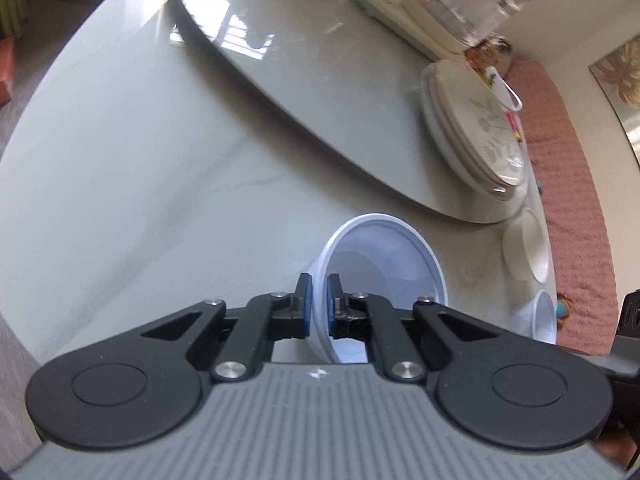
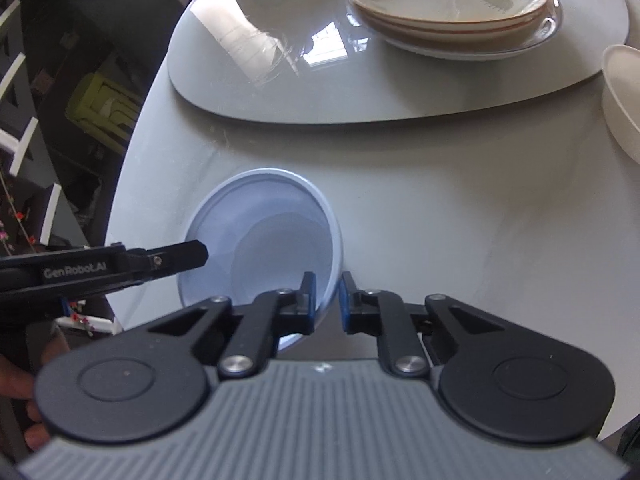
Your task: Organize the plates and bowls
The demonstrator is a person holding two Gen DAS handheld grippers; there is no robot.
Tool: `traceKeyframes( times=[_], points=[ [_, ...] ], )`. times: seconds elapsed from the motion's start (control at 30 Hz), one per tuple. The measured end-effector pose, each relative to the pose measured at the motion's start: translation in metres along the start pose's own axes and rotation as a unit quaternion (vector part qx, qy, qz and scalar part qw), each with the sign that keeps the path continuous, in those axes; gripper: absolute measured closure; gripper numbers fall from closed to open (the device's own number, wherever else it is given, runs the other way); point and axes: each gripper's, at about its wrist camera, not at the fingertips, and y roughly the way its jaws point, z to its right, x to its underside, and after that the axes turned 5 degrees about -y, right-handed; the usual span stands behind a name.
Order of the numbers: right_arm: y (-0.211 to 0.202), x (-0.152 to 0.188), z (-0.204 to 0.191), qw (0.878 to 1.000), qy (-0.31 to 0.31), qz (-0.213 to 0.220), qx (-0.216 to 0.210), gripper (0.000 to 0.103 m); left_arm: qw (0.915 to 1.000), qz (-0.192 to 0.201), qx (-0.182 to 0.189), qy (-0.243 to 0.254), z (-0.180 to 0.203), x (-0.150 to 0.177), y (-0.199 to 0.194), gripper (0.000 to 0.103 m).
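A pale bowl is held on the table by the left gripper. Its fingers are clamped on the near rim at 6 o'clock, one pad outside the wall and one inside. The rest of the bowl lies straight ahead, toward 12 o'clock.

In the right wrist view the right gripper is seen astride a pale bowl's rim at about 5 o'clock. Its fingers are nearly together and appear to pinch the wall. The left gripper is seen reaching in to the same rim at 9 o'clock. The bowl is round, so no long axis is offered; both hands are already at a rim.

The stacked plates are set on the turntable toward 1 o'clock, and a cream bowl is cut off by the edge at 2 o'clock.

A second pale bowl is shown at 4 o'clock in the left view, beside a black shape cropped by the frame. Whether one bowl or two are gripped cannot be settled. The near rims are hidden under the grippers.
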Motion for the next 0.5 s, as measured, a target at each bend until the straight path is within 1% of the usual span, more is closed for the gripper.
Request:
traceKeyframes(
  times=[0.17,0.3,0.5],
  points=[
    [-0.014,-0.006,0.024,1.0,0.016,0.009,0.01,0.088,0.9994,-0.01,0.007,0.032,0.03,0.001,0.007,0.094],
    [-0.022,-0.007,0.043,0.999,0.026,0.016,0.014,0.088,0.9986,-0.02,0.003,0.05,0.05,0.005,0.018,0.094],
    [-0.021,-0.009,0.059,0.999,0.036,0.01,0.014,0.088,0.9986,-0.034,-0.005,0.041,0.061,0.006,0.033,0.094]
  ],
)
